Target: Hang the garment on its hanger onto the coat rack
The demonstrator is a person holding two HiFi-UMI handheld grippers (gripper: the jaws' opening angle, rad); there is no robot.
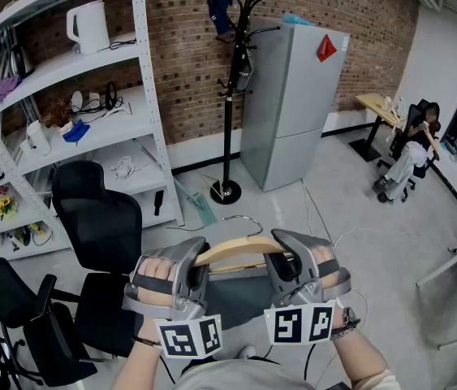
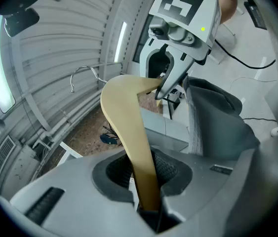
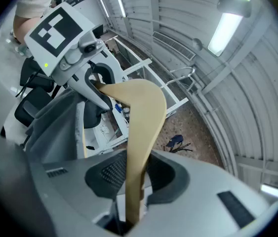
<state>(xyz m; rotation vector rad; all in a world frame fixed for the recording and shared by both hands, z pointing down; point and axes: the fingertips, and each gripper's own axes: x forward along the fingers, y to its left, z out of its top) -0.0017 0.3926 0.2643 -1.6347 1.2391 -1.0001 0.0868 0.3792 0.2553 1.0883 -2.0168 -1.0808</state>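
A wooden hanger (image 1: 240, 252) with a metal hook (image 1: 244, 219) is held level in front of me, and a grey garment (image 1: 236, 292) hangs from it. My left gripper (image 1: 198, 260) is shut on the hanger's left arm, my right gripper (image 1: 281, 262) on its right arm. In the left gripper view the wooden arm (image 2: 129, 127) runs up from between the pads, with the right gripper (image 2: 180, 48) beyond it. The right gripper view mirrors this: the wooden arm (image 3: 141, 127) and the left gripper (image 3: 74, 48). The black coat rack (image 1: 228, 96) stands ahead by the brick wall, with a blue item at its top.
A tall grey cabinet (image 1: 293, 96) stands right of the rack. White shelving (image 1: 143, 96) with a kettle and small items fills the left. Black office chairs (image 1: 98, 218) are at lower left. A person sits at a desk far right (image 1: 411, 153). Cables lie on the floor.
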